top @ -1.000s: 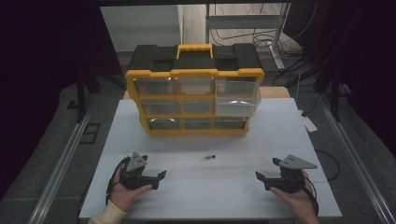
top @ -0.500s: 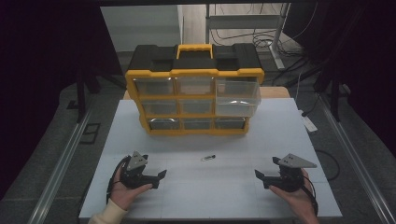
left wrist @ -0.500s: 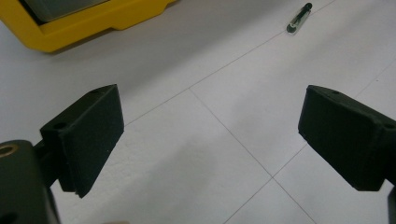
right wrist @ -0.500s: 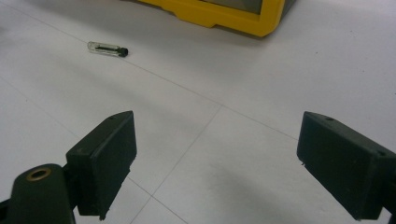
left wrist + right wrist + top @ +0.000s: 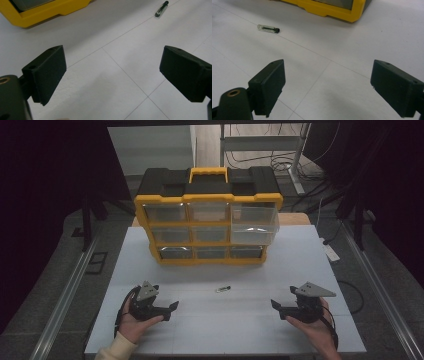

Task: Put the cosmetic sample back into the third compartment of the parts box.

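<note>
A small clear vial with a black cap (image 5: 223, 289) lies on the white table (image 5: 300, 265), in front of a yellow and black drawer organizer (image 5: 207, 220). The organizer's top right drawer (image 5: 254, 227) is pulled out. My left gripper (image 5: 171, 311) rests at the near left, open, with its jaws toward the middle. My right gripper (image 5: 278, 309) rests at the near right, also open and pointing inward. In the left gripper view the left gripper (image 5: 112, 72) holds nothing, and the vial (image 5: 161, 8) lies far ahead to the right. In the right gripper view the right gripper (image 5: 327, 85) is empty, and the vial (image 5: 268, 28) is ahead to the left.
The organizer's yellow base (image 5: 50, 12) shows at the top of the left gripper view, and the same base (image 5: 332, 10) at the top of the right gripper view. Metal rails (image 5: 65, 295) run along both sides of the table. Cables (image 5: 280, 165) lie on the floor behind.
</note>
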A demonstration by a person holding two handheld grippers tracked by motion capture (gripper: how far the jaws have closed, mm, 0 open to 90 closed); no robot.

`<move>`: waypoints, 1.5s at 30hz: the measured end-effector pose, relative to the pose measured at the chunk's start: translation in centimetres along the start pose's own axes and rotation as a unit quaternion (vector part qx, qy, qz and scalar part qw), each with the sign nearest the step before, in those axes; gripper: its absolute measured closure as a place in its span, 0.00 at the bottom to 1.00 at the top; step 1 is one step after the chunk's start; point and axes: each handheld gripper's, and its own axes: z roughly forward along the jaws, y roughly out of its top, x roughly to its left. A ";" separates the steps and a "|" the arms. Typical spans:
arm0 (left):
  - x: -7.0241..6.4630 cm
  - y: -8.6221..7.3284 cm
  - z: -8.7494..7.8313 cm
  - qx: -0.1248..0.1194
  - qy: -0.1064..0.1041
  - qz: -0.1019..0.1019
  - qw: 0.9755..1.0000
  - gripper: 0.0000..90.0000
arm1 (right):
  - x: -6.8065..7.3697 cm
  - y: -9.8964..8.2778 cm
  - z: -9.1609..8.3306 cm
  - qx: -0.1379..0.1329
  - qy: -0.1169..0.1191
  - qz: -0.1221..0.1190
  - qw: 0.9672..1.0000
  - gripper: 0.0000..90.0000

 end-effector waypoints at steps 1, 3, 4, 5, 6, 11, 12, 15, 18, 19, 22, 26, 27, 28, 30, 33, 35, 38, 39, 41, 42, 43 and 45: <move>0.0 0.0 0.0 0.000 0.000 0.001 1.000 0.08 | 0.1 0.1 0.0 0.000 0.002 -0.002 1.000 0.16; -0.1 0.0 -0.1 -0.001 -0.001 0.001 1.000 0.08 | 0.2 0.2 0.0 0.001 0.000 -0.002 1.000 0.16; -0.1 0.0 -0.1 -0.001 -0.001 0.002 1.000 0.09 | 0.2 0.3 0.1 0.000 0.002 -0.002 1.000 0.16; -0.1 0.0 -0.1 -0.001 -0.002 0.002 1.000 0.09 | 0.3 0.4 0.1 0.002 0.001 -0.005 1.000 0.16; -0.1 0.0 -0.1 -0.001 -0.002 0.001 1.000 0.09 | 0.5 0.5 0.2 0.004 0.001 -0.008 1.000 0.16; 0.0 0.0 0.0 0.000 0.000 -0.001 1.000 0.09 | 0.7 0.9 0.6 0.005 0.011 -0.013 1.000 0.16; 0.0 0.0 0.0 0.000 0.000 -0.001 1.000 0.09 | 0.7 0.9 0.6 0.007 0.010 -0.015 1.000 0.16; 0.0 0.0 0.0 -0.002 -0.001 0.000 1.000 0.09 | 0.9 1.3 0.9 0.009 0.017 -0.021 1.000 0.16; 0.0 0.0 -0.1 -0.002 0.000 -0.001 1.000 0.09 | 1.1 1.7 1.1 0.014 0.017 -0.030 0.999 0.16; 0.0 0.0 -0.1 -0.003 0.000 -0.001 1.000 0.09 | 1.2 2.0 1.2 0.015 0.015 -0.033 0.999 0.16; 0.0 0.0 -0.1 -0.004 0.000 -0.002 1.000 0.09 | 1.5 2.6 1.2 0.016 0.019 -0.037 0.999 0.16; 0.0 0.0 0.0 -0.002 0.001 -0.002 1.000 0.09 | 1.6 2.9 1.2 0.017 0.029 -0.044 0.998 0.16; 0.0 0.0 -0.1 -0.002 0.002 -0.002 1.000 0.09 | 1.7 3.0 1.3 0.018 0.038 -0.046 0.998 0.16; 0.0 0.0 -0.1 -0.002 0.002 -0.002 1.000 0.09 | 1.7 3.1 1.3 0.018 0.041 -0.049 0.998 0.16; 0.0 0.0 -0.1 -0.004 0.002 -0.002 1.000 0.09 | 1.9 3.4 1.4 0.020 0.043 -0.053 0.997 0.16; 0.0 0.0 -0.2 -0.004 0.001 -0.002 1.000 0.09 | 2.0 3.7 1.4 0.020 0.047 -0.056 0.997 0.16; 0.0 0.0 -0.2 -0.004 0.001 -0.003 1.000 0.09 | 2.1 3.9 1.4 0.019 0.047 -0.059 0.997 0.16; 0.0 0.0 -0.2 -0.004 0.000 -0.003 1.000 0.09 | 2.1 4.1 1.5 0.020 0.050 -0.063 0.997 0.17; 0.0 0.0 -0.2 -0.004 0.000 -0.003 1.000 0.09 | 2.2 4.2 1.5 0.021 0.050 -0.066 0.996 0.17; 0.0 0.0 -0.2 -0.004 0.000 -0.002 1.000 0.09 | 2.2 4.4 1.6 0.023 0.054 -0.069 0.996 0.16; 0.0 0.0 -0.2 -0.004 0.000 -0.002 1.000 0.09 | 2.3 4.5 1.7 0.023 0.056 -0.072 0.996 0.16; 0.0 0.0 -0.2 -0.004 0.000 -0.003 1.000 0.09 | 2.3 4.6 1.8 0.022 0.057 -0.073 0.995 0.16; 0.0 0.0 -0.2 -0.004 0.000 -0.003 1.000 0.09 | 2.4 4.8 1.9 0.024 0.062 -0.079 0.995 0.16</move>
